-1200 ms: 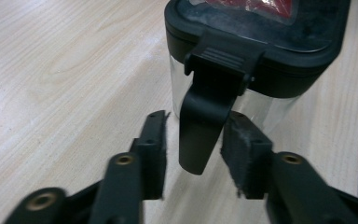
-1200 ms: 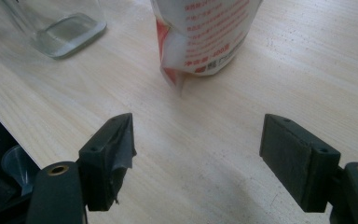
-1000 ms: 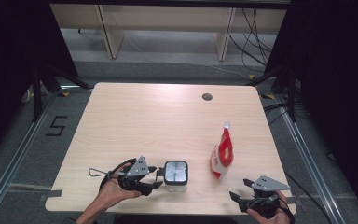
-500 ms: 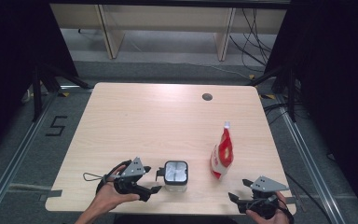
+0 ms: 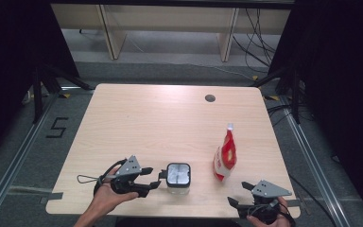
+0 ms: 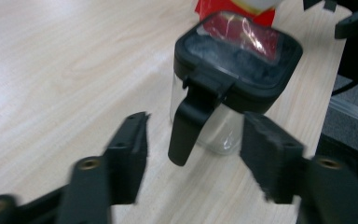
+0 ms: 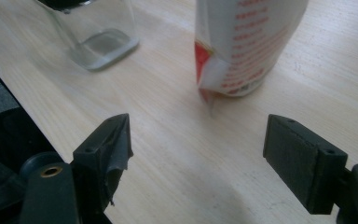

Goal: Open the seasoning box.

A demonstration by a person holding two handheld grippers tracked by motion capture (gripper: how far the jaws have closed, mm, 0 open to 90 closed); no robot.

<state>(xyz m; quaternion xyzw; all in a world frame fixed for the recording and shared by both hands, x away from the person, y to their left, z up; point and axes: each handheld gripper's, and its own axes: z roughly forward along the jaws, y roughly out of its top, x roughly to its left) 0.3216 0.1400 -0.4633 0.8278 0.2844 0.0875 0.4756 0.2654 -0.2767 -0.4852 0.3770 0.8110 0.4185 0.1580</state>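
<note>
- The left gripper [image 6: 191, 154] is closing in on the latch [image 6: 189, 128] of the glass jar [image 5: 178, 178] (jaws just narrowing, not yet pinching), near the table's [image 5: 170, 123] front edge.
- The right gripper [image 7: 198, 154] is waiting, spread, before the red pouch [image 5: 225, 156]; lid still on, pouring still ahead.

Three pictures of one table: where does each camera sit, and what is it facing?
High view: above the near side, looking down on the table; both forearms and claws enter below.
Left gripper view: rides the left claw, open, facing the glass jar and its black latch.
Right gripper view: rides the right claw, open, facing the red-and-white pouch.
Shared: jar and pouch appear in all three.
</note>
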